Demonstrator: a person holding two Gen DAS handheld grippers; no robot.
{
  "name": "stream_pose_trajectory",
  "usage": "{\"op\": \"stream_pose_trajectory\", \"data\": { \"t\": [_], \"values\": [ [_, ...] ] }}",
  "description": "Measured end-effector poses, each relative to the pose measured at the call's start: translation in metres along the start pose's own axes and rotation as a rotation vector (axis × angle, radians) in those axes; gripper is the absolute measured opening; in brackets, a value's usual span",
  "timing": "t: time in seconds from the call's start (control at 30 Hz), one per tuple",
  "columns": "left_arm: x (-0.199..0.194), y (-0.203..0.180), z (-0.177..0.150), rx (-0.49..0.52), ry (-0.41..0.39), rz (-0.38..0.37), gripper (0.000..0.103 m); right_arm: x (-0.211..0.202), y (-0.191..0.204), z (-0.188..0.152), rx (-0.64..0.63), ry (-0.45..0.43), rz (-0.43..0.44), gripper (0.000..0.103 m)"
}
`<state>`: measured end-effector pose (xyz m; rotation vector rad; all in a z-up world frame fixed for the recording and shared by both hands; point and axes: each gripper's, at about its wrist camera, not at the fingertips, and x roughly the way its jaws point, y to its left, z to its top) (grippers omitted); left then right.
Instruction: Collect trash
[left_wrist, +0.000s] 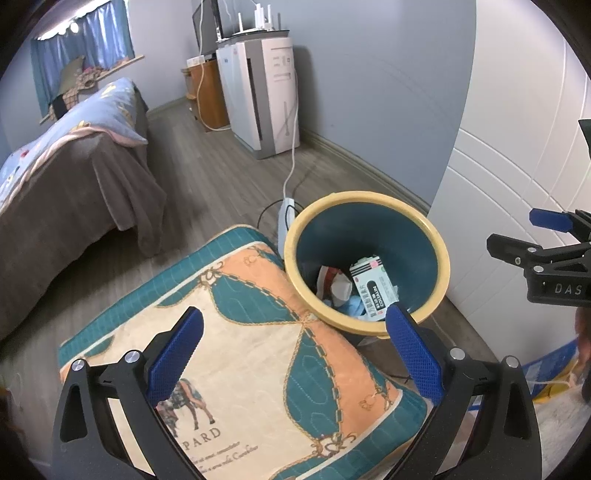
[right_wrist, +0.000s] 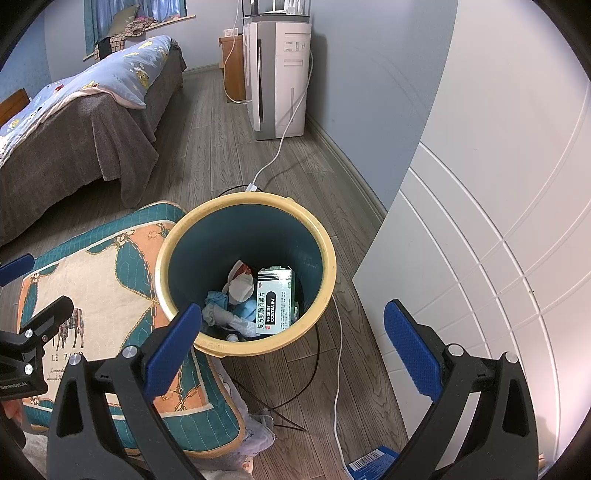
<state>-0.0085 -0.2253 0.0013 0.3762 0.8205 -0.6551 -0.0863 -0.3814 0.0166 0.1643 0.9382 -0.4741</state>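
Note:
A teal trash bin with a yellow rim (left_wrist: 441, 254) (right_wrist: 328, 251) stands on the wood floor. Inside lie a white medicine box (left_wrist: 373, 286) (right_wrist: 275, 299), crumpled paper (right_wrist: 240, 284) and blue-grey wrappers (right_wrist: 225, 310). My left gripper (left_wrist: 293, 345) is open and empty, above a patterned cushion (left_wrist: 236, 354), with the bin just ahead to the right. My right gripper (right_wrist: 291, 341) is open and empty, hovering above the bin's near rim. The right gripper also shows at the right edge of the left wrist view (left_wrist: 550, 236).
The cushion (right_wrist: 103, 280) touches the bin's left side. Cables (right_wrist: 338, 369) run on the floor around the bin. A white cabinet door (right_wrist: 480, 258) is to the right. A bed (right_wrist: 74, 122) stands at left, an air purifier (right_wrist: 280, 77) by the far wall. A blue box (right_wrist: 373, 461) lies at bottom.

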Motion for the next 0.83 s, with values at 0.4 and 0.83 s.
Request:
{"op": "stream_pose_trajectory", "data": {
  "t": [0.4,0.83],
  "values": [
    [-0.0010,0.0040,-0.0001,-0.010,-0.012,-0.005,0.098,0.0009,-0.0011,-0.0014,0.005,0.002,-0.002,0.097],
    [0.0013,-0.0014,0.0022,0.027,0.021,0.004,0.098,0.0042,-0.0026,-0.0056,0.013,0.012,-0.004,0.097]
  ]
}}
